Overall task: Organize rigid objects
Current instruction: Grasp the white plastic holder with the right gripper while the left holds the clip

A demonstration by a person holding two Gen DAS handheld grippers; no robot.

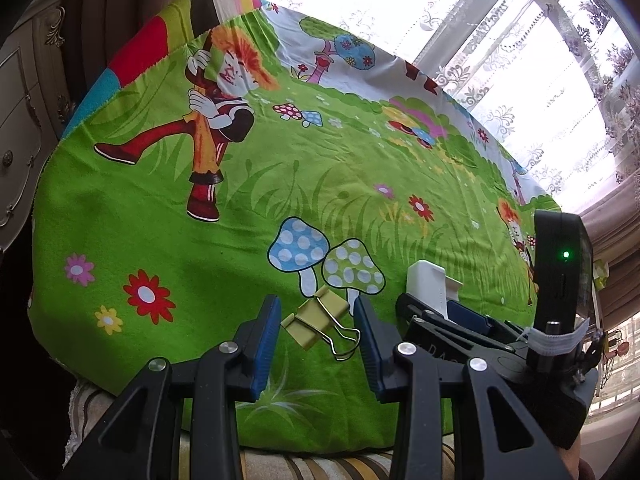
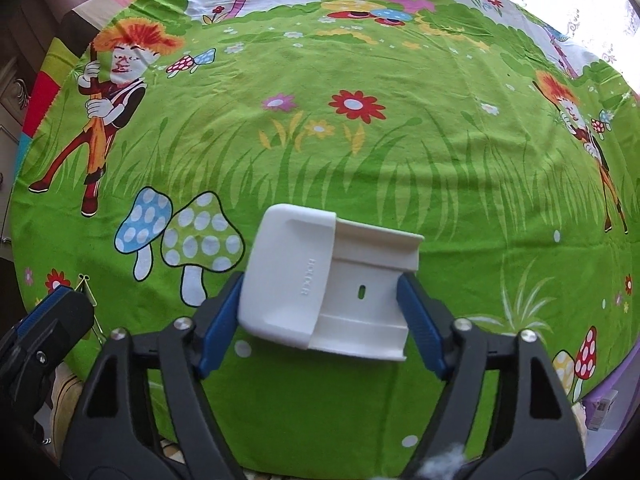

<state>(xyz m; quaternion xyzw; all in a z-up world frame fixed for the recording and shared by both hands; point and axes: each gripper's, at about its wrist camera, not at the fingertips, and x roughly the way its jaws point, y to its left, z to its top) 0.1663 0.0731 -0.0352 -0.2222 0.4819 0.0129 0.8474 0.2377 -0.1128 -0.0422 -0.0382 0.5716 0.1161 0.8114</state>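
Observation:
A yellow binder clip (image 1: pixel 314 317) with wire handles lies between the blue pads of my left gripper (image 1: pixel 317 301), low over the green cartoon cloth (image 1: pixel 168 216). One pad meets the clip's body and the other meets its wire loop, so the gripper is shut on it. My right gripper (image 2: pixel 322 280) is shut on a white plastic holder (image 2: pixel 320 276), both pads against its sides, just above the cloth (image 2: pixel 360 168). In the left wrist view the holder (image 1: pixel 425 283) shows just right of the clip. The left gripper's blue pad (image 2: pixel 44 300) appears at the left edge of the right wrist view.
The cloth covers a table whose near edge runs along the bottom of both views. A cream cabinet (image 1: pixel 20 128) stands at the left. Lace curtains and a window (image 1: pixel 520 60) lie behind the table. A small box (image 2: pixel 600 412) sits off the table's right corner.

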